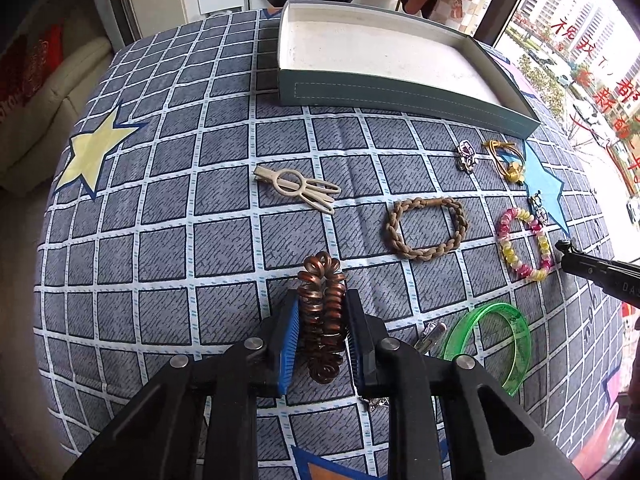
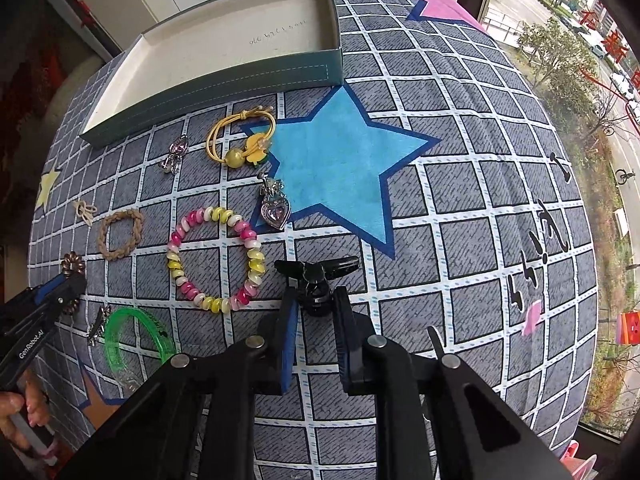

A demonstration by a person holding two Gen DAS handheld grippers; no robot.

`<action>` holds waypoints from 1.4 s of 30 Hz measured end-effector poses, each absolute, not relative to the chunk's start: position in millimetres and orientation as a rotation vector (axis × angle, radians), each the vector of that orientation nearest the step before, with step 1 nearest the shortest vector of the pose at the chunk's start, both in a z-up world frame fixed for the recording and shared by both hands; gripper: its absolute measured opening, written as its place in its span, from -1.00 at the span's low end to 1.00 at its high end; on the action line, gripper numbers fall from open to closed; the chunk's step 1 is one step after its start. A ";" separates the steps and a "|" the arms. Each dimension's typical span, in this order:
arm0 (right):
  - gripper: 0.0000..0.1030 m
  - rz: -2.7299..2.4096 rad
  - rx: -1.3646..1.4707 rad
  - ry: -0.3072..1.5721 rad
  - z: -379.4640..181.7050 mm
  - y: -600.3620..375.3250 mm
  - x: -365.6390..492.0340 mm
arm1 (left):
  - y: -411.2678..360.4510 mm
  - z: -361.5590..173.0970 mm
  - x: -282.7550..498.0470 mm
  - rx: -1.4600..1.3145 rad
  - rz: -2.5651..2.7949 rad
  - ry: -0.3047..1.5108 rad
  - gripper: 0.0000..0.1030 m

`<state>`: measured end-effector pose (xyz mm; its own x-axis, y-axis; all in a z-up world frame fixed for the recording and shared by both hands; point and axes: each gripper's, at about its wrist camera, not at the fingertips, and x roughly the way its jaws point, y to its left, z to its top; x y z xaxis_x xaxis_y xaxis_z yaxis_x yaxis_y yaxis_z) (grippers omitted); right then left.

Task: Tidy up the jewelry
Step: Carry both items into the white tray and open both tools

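The left gripper is clamping the brown spiral hair tie near the table's front edge. The right gripper is pinching the black hair clip beside the beaded bracelet, while the open box is sitting toward the far edge.

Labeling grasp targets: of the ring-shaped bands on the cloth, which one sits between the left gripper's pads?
The brown spiral hair tie: the left gripper is shut on it. The braided tan ring, beaded bracelet and green bangle lie free.

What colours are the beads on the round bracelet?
The beaded bracelet is pink, yellow and white, clearest in the right wrist view.
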<state>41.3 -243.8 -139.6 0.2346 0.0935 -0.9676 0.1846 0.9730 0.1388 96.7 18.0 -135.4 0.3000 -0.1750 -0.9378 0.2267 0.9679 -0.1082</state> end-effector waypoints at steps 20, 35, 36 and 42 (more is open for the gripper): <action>-0.63 0.055 0.304 1.199 -62.0 -269.7 118.0 | -7.7 -62.2 158.7 -0.071 -0.312 1.105 -0.32; -0.63 0.106 0.262 1.182 -85.2 -264.2 250.8 | -61.8 -86.2 277.4 -0.042 -0.260 1.076 -0.32; -0.63 0.104 0.262 1.184 -88.5 -265.1 257.9 | -64.4 -90.2 283.6 -0.038 -0.250 1.078 -0.32; -0.63 0.106 0.259 1.205 -110.1 -266.8 292.7 | -76.0 -112.8 310.7 -0.005 -0.211 1.097 -0.32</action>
<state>292.7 -266.8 -110.1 0.3572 0.2180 -0.9082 0.0566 0.9655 0.2540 310.7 -76.0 -112.8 0.4384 -0.1723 -0.8821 0.1678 0.9799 -0.1080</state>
